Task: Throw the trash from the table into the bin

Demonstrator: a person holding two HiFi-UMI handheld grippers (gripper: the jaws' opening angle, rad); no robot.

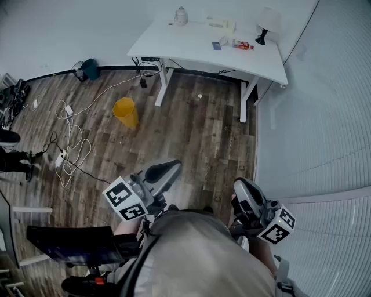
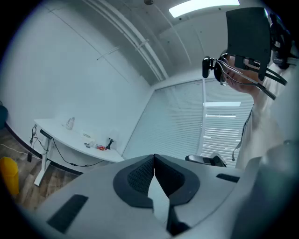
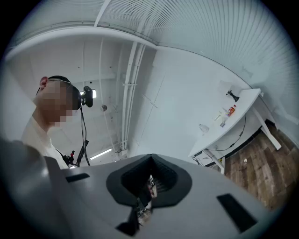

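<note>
Far across the room stands the white table (image 1: 197, 49). On it lie a red wrapper (image 1: 242, 44), a small blue piece (image 1: 216, 45), pale packaging (image 1: 221, 23) and a clear bottle (image 1: 181, 15). The yellow bin (image 1: 126, 112) stands on the wood floor left of the table. A small white scrap (image 1: 199, 96) lies under the table. My left gripper (image 1: 170, 167) and right gripper (image 1: 240, 185) are held close to my body, both shut and empty. The left gripper view shows its tips (image 2: 153, 157) meeting, with the table (image 2: 70, 135) and bin (image 2: 9, 175) at the left. The right gripper (image 3: 150, 159) points up toward the wall.
A white lamp (image 1: 265, 26) stands at the table's right end. Cables and a power strip (image 1: 66, 142) trail over the floor at the left, near a dark bag (image 1: 88, 68). Blinds (image 1: 324, 116) line the right side. A black stand (image 1: 69, 243) is at my lower left.
</note>
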